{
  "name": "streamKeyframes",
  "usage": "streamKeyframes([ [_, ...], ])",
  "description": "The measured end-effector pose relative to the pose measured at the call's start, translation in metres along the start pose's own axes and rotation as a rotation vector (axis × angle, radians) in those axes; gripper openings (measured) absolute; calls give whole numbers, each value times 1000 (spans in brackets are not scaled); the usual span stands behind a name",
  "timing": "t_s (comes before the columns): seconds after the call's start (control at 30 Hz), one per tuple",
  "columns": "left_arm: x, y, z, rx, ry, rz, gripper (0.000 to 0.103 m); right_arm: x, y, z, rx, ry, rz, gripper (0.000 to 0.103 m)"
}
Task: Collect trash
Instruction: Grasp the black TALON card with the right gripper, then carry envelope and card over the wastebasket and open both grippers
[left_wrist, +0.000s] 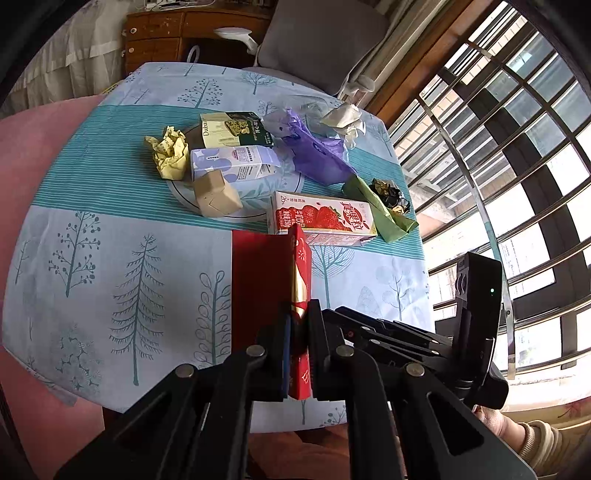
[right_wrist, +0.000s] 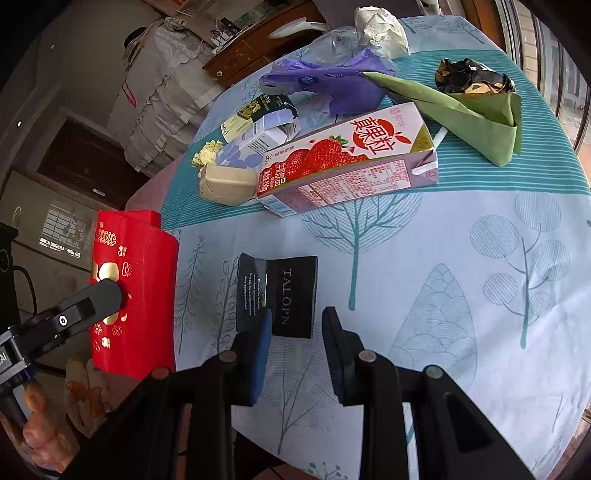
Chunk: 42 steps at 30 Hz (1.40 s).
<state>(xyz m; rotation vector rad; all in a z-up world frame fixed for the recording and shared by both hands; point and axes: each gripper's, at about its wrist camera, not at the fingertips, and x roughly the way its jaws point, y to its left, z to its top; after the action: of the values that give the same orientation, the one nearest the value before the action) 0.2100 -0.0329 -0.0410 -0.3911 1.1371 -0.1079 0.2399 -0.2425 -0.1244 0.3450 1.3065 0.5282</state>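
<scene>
My left gripper (left_wrist: 298, 314) is shut on a red paper bag (left_wrist: 258, 280) with gold print and holds it upright at the table's near edge; it also shows in the right wrist view (right_wrist: 140, 295). My right gripper (right_wrist: 295, 325) is open just above a black folded card (right_wrist: 280, 295) lying on the tablecloth. A strawberry milk carton (left_wrist: 325, 218) (right_wrist: 347, 166) lies on its side behind. Further back lie a purple carton (left_wrist: 236, 164), a green box (left_wrist: 236, 129), a tan box (left_wrist: 216, 194), a yellow paper wad (left_wrist: 170, 151), a purple bag (left_wrist: 314, 147), a green paper (right_wrist: 476, 110) and a black wrapper (right_wrist: 472, 75).
The round table wears a blue tree-print cloth (left_wrist: 110, 258). A white plate (left_wrist: 184, 195) sits under the cartons. A crumpled white paper (left_wrist: 345, 118) lies at the far edge. A grey chair (left_wrist: 317, 40) and wooden drawers (left_wrist: 159, 37) stand behind. Barred windows (left_wrist: 517, 147) are on the right.
</scene>
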Motion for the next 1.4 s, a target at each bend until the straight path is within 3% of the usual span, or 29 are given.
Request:
streamKeyframes([
  [0.57, -8, 71, -19, -119, -4, 54, 5, 33, 12, 5, 3, 16, -118, 29],
  [0.77, -4, 79, -25, -140, 11, 56, 6, 43, 31, 1, -77, -1, -156, 29],
  [0.83, -4, 80, -26, -135, 12, 53, 6, 48, 38, 1, -109, 9, -175, 14],
  [0.9, -5, 80, -27, -126, 11, 47, 5, 49, 41, -1, -115, 1, -170, 10],
  [1.0, -8, 79, -30, -111, 18, 28, 5, 40, 47, -5, -104, -6, -146, 5],
  [1.17, -26, 72, -38, -34, 10, -18, 5, 7, 67, -23, -119, -59, -151, 4],
  [1.4, -55, 69, -75, 95, 35, -108, 5, -47, 90, -87, -16, -174, -168, 4],
])
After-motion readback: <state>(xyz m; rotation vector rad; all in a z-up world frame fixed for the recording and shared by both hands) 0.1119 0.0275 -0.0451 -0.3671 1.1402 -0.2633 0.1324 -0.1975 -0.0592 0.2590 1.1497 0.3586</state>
